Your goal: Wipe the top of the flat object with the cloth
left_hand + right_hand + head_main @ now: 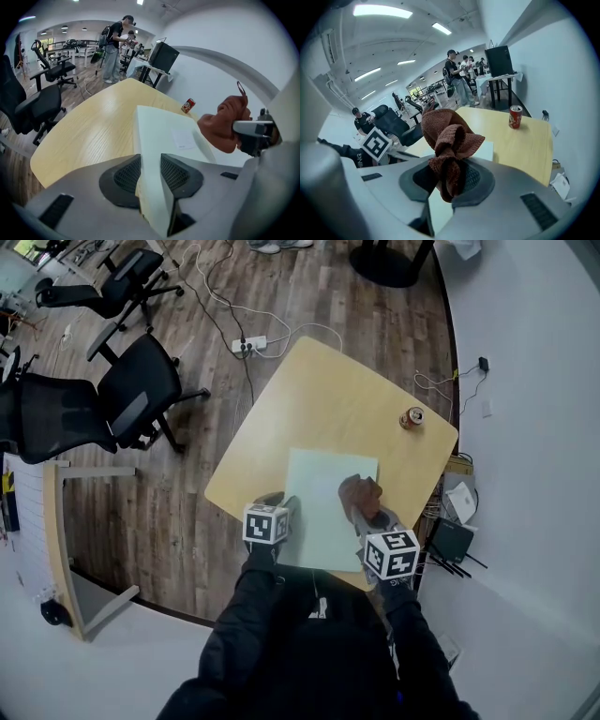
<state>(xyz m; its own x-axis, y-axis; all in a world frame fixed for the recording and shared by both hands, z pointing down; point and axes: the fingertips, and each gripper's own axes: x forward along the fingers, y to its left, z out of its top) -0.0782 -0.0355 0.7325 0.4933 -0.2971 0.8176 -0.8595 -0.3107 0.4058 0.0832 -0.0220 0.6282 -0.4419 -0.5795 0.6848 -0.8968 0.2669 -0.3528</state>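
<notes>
Dressed in a loose, matte black long-sleeved top (309, 652), with a small pale mark at the chest too small to read. Shows white lettering on the left black sleeve (344, 153), only partly legible. Wears dark gloves or cuffs at the wrists; cannot tell which.

Has on the left gripper (150, 174) a broad, smooth pale-grey plastic shell with rounded shoulders. Sets two dark-grey pads of fine mesh texture (129, 176) in a darker oval recess, with narrow black slots (55, 211) further out. Repeats the same grey shell, meshed pads and slots on the right gripper (451, 180). Bears on each a white cube with black-and-white square markers (265, 523).
</notes>
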